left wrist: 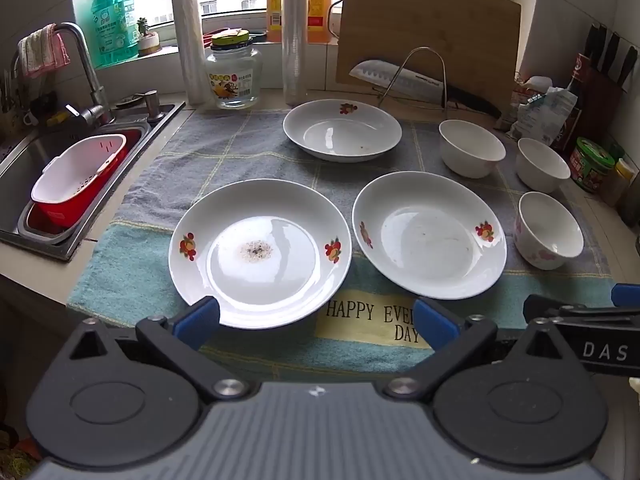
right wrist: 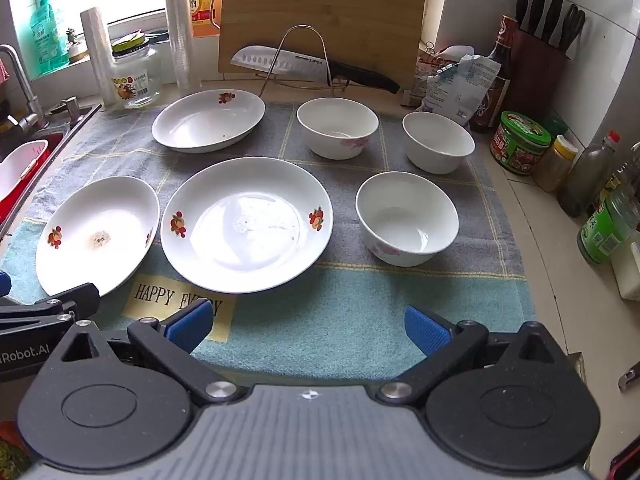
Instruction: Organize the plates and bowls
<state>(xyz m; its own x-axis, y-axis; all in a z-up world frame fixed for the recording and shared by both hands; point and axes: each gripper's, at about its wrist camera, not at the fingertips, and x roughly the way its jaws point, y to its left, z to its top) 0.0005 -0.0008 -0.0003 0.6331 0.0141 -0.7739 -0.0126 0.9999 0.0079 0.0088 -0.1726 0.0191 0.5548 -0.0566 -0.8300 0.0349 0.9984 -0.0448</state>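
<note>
Three white plates with fruit prints lie on a checked cloth: a stained near-left plate (left wrist: 260, 254) (right wrist: 96, 232), a middle plate (left wrist: 430, 236) (right wrist: 246, 224) and a far plate (left wrist: 342, 130) (right wrist: 208, 120). Three white bowls stand to their right: a far-left bowl (left wrist: 471, 148) (right wrist: 337, 127), a far-right bowl (left wrist: 543, 165) (right wrist: 438, 142) and a near bowl (left wrist: 549, 230) (right wrist: 406, 218). My left gripper (left wrist: 316, 322) hovers open just before the stained plate's near rim. My right gripper (right wrist: 308, 328) hangs open over the bare cloth, short of the middle plate and near bowl. Both hold nothing.
A sink (left wrist: 24, 168) with a red-and-white colander (left wrist: 78, 178) lies left. A knife (right wrist: 304, 66) on a wire rack and a cutting board (right wrist: 324, 20) stand behind the dishes. Jars, rolls and bottles line the sill; a knife block (right wrist: 548, 40) and condiments (right wrist: 520, 142) crowd the right.
</note>
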